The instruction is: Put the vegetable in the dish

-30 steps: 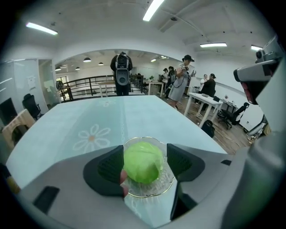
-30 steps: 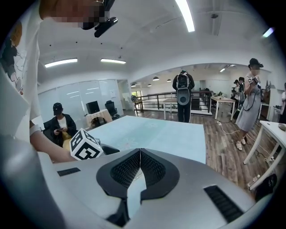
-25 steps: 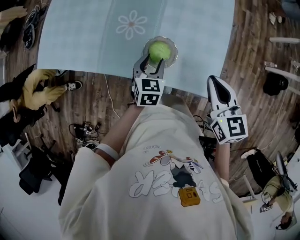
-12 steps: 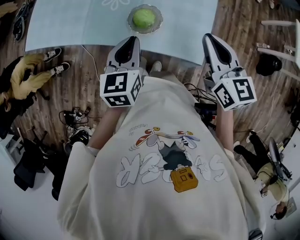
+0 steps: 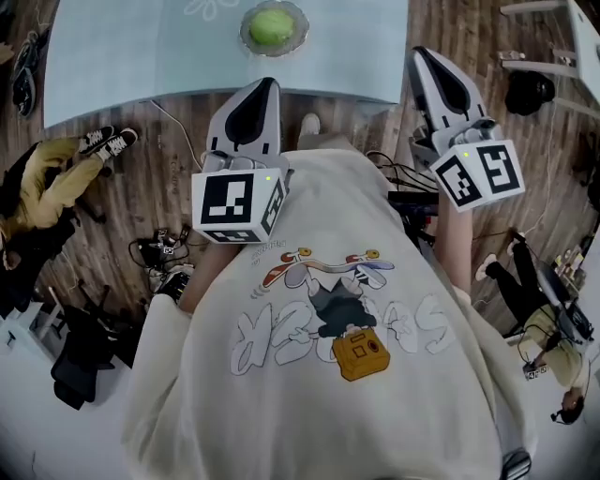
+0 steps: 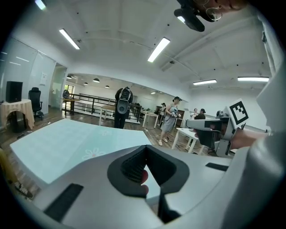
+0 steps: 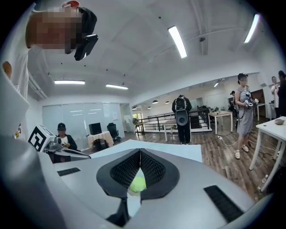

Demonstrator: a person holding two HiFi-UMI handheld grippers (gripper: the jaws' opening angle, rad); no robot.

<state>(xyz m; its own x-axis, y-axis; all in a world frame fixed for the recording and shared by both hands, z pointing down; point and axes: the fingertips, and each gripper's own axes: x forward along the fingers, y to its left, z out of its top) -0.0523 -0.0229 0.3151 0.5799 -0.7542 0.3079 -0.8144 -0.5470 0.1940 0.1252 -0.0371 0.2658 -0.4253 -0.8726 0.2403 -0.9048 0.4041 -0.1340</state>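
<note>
A round green vegetable (image 5: 273, 25) lies in a clear glass dish (image 5: 247, 35) near the front edge of the light blue table (image 5: 141, 56). My left gripper (image 5: 265, 85) is held back from the table, over the wooden floor. Its jaws have just been closing and are shut with nothing between them. My right gripper (image 5: 423, 53) hovers off the table's right corner, also shut and empty. In the right gripper view the vegetable (image 7: 137, 184) shows far off through the slit below the right gripper's (image 7: 140, 151) tips. The left gripper view has my left gripper (image 6: 145, 147) pointing over the table (image 6: 67, 138).
A pair of shoes (image 5: 109, 142) and a tangle of cables (image 5: 161, 251) lie on the floor to the left. A black chair (image 5: 75, 361) stands at the lower left and a black bag (image 5: 530, 91) at the upper right. Several people stand among white desks (image 6: 190, 133) farther off.
Both grippers have pulled back from the table toward my body and risen. The left jaws, open at the vegetable in the dish a second ago, are now shut and empty; the vegetable stays in the dish.
</note>
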